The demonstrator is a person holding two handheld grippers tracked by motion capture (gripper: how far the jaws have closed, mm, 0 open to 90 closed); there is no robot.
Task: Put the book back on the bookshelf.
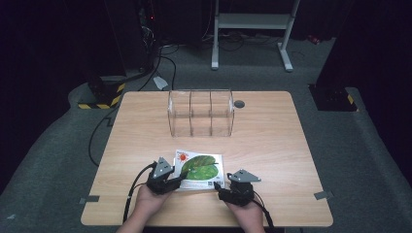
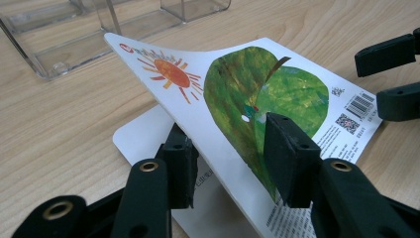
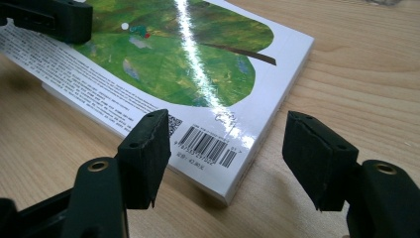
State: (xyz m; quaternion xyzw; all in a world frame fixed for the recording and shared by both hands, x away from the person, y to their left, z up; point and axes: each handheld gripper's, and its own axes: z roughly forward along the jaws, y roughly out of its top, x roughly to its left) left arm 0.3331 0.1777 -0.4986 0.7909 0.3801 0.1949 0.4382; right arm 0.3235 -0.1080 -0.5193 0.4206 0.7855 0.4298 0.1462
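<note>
Half of book (image 2: 257, 84) text hidden behind left gripper (image 2: 228, 158).

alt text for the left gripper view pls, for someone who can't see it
The left gripper has its two black jaws either side of the lifted back cover of a book, printed with a green leaf and an orange sun. The cover curls up off a white page on the wooden table; a clear plastic organizer sits behind, the right gripper at the right edge.

My table (image 1: 272, 141) is light wood w/ rounded corners. On it: clear plastic box (image 1: 200, 112) w/ three compartments toward the far edge, small grey disc (image 1: 239, 104) just beside it, and a picture book (image 1: 200, 168) w/ green leaf cover near my side.
</note>
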